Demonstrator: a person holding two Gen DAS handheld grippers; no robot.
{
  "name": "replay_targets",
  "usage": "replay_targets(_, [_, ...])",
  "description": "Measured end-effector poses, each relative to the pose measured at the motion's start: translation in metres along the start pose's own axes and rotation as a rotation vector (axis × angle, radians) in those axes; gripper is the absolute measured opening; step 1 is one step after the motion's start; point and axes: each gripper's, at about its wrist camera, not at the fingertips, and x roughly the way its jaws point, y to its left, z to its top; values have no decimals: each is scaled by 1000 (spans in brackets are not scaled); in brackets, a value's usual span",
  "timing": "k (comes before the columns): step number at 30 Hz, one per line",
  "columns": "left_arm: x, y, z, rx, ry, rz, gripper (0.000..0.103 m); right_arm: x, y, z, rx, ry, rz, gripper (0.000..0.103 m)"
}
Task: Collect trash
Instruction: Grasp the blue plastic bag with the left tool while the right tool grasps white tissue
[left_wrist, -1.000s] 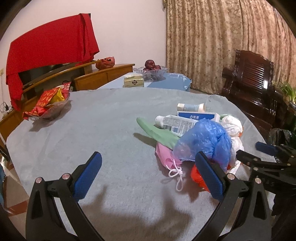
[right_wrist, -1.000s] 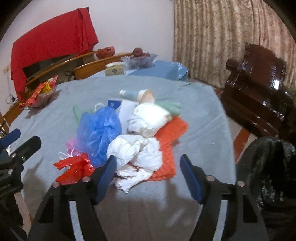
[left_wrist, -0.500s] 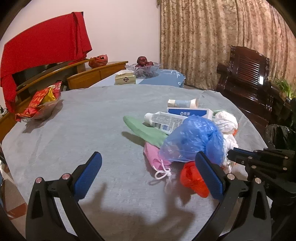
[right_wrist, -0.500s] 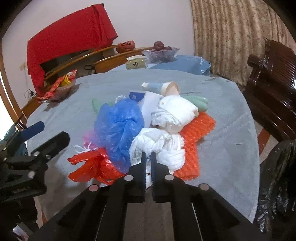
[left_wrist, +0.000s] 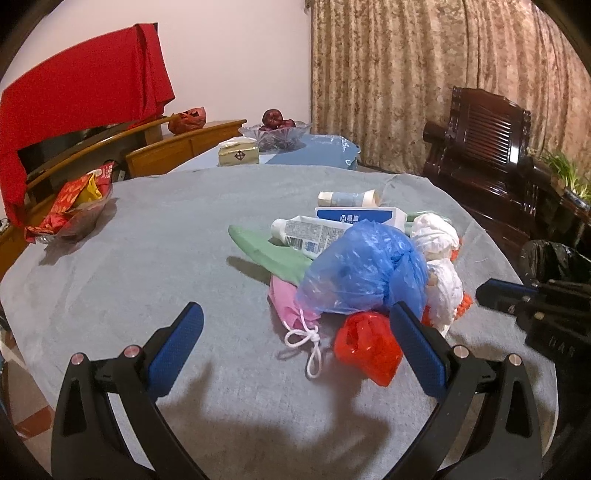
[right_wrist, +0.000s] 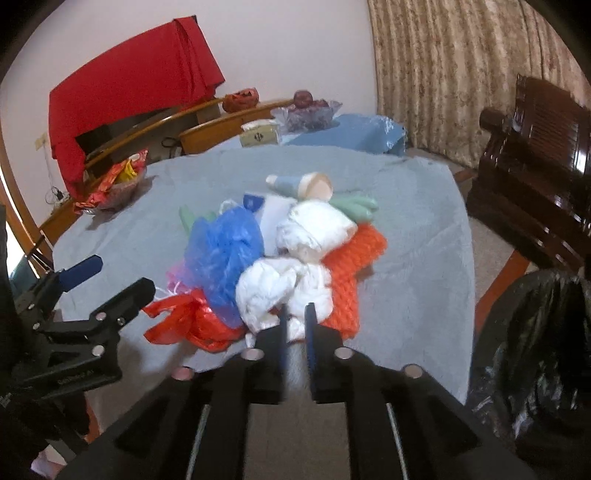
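The right gripper has its fingers drawn close, leaving a narrow slot, and its jaws have just been opening a little after snapping shut; a white tail of the crumpled white plastic bag lies in that slot, but blur hides whether the pads press on it, so I cannot tell if it is gripped. The trash heap sits on the grey tabletop just beyond these fingers: a blue plastic bag to their left, a red plastic bag nearer and lower left, orange netting to their right, with a tube and a white box farther off. The black bin bag hangs off the tabletop edge, well to the right of the fingers. The left gripper holds its fingers wide apart and empty; the red bag and a pink face mask lie between and just ahead of them. To do this pick well, the right hand should probably reach deeper so the pads take a thick fold instead of a thin tail, close fully, then lift straight up so the neighbouring bags do not drag along. The heap's underside, the bin bag's mouth and whatever lies beneath the blue bag are hidden, and the right fingertips are smeared by motion.
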Motion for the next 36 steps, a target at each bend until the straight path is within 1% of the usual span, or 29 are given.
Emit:
replay_targets(1, [0, 0, 0, 1, -1, 5, 98, 1, 0, 0, 8, -5, -1, 38])
replay_targets(3, [0, 3, 0, 1, -2, 11, 98, 0, 2, 2, 5, -25, -2, 49])
replay_targets(4, [0, 5, 1, -1, -4, 16, 98, 0, 4, 4, 2, -31, 0, 52])
replay_targets(5, [1, 6, 1, -2, -5, 21, 98, 1, 7, 7, -2, -39, 5, 54])
replay_targets(6, [1, 8, 1, -3, -6, 25, 98, 3, 9, 8, -4, -41, 8, 58])
replay_targets(8, [3, 11, 2, -9, -6, 32, 98, 8, 13, 11, -10, -36, 9, 59])
replay_targets(10, [5, 15, 3, -13, -7, 38, 98, 16, 16, 13, -14, -27, 7, 63])
replay_targets(13, [7, 19, 3, -20, -3, 40, 98, 27, 16, 11, -14, -9, -3, 63])
replay_targets(14, [7, 21, 2, -21, -1, 41, 98, 30, 15, 9, -12, -3, 1, 62])
replay_targets(15, [8, 21, 2, -21, 0, 42, 98, 33, 14, 9, -12, 8, 2, 52])
replay_targets(16, [9, 22, 3, -21, 1, 44, 98, 36, 13, 7, -11, 24, 6, 39])
replay_targets(17, [9, 23, 3, -22, 1, 44, 98, 39, 11, 6, -10, 36, 18, 34])
replay_targets(19, [10, 24, 4, -26, -1, 42, 98, 37, 7, 6, -2, 33, 44, 10])
replay_targets(21, [10, 23, 5, -25, -1, 38, 98, 32, 5, 6, -2, 34, 83, 9])
replay_targets(22, [10, 22, 5, -24, -2, 35, 98, 29, 5, 6, -7, 31, 85, 9])
replay_targets(29, [9, 5, 10, -10, -11, -9, 98, -7, 0, 6, -10, -14, 66, 9])
replay_targets(34, [15, -17, 15, 12, -16, -51, 98, -19, -9, 5, 4, -24, 41, 9])
replay_targets(35, [17, -22, 16, 16, -16, -58, 96, -19, -12, 4, 10, -22, 35, 9])
replay_targets(36, [21, -26, 17, 20, -13, -66, 93, -19, -15, 4, 16, -21, 32, 9])
